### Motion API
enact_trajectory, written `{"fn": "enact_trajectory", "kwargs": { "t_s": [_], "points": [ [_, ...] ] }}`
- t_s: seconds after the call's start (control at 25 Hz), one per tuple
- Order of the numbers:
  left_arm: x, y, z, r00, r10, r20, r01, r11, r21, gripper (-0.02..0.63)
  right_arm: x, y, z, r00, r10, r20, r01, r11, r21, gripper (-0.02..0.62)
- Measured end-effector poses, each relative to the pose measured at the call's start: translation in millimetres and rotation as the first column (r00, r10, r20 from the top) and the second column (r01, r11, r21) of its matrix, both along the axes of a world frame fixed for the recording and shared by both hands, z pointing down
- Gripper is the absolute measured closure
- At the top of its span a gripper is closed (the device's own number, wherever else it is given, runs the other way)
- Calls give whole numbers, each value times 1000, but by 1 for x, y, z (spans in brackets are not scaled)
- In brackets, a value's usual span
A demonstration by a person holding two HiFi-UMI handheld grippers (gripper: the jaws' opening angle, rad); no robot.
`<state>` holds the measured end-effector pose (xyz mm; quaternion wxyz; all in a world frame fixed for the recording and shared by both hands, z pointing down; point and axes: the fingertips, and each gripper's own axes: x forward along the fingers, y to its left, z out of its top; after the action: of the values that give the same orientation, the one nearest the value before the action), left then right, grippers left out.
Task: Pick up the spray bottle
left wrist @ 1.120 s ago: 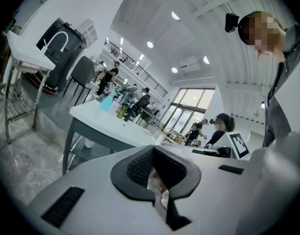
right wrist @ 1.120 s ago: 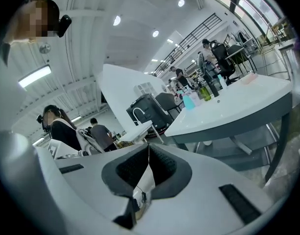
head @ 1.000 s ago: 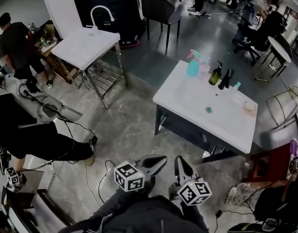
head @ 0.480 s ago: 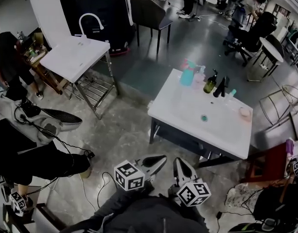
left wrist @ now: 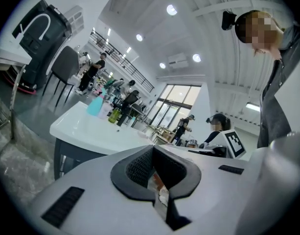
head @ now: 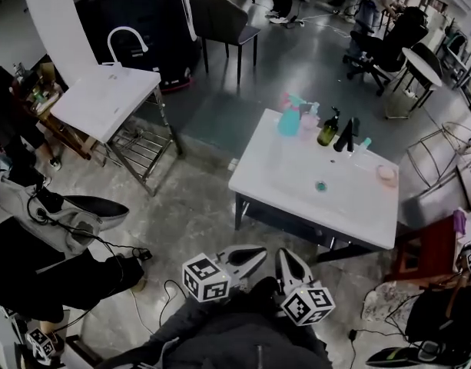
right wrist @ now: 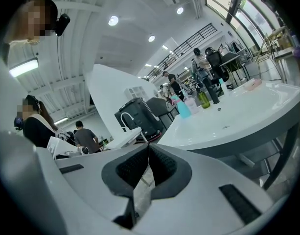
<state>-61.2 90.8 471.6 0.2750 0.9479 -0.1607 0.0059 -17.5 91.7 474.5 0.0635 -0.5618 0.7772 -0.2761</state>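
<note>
Currently: teal spray bottle (head: 288,120) upright at the far edge of the white sink table (head: 273,169), well apart from left gripper (head: 249,257) and right gripper (head: 290,261), both closed on nothing, likely carried shut for the approach.

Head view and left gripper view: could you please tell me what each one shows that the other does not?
Only the head view shows the left gripper from above with its marker cube, and the small pink item on the sink top.

Only the left gripper view shows the ceiling lights, the tall windows, and that gripper's jaws closed together with nothing between them.

Both show the white sink table, the teal spray bottle at its far edge, and the green bottle and black faucet beside it.
</note>
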Motion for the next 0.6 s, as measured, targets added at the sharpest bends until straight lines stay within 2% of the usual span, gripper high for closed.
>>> {"fn": "enact_trajectory", "kwargs": {
  "t_s": [0.28, 0.6],
  "points": [
    [12, -1, 12, 999, 40, 9, -39, 998, -41, 598, 16, -6, 7, 998, 53, 18, -52, 998, -24, 584],
    [0, -42, 14, 1000, -29, -11, 28, 998, -53, 598, 15, -45, 4, 1000, 12, 23, -11, 1000, -17, 584]
  ]
}}
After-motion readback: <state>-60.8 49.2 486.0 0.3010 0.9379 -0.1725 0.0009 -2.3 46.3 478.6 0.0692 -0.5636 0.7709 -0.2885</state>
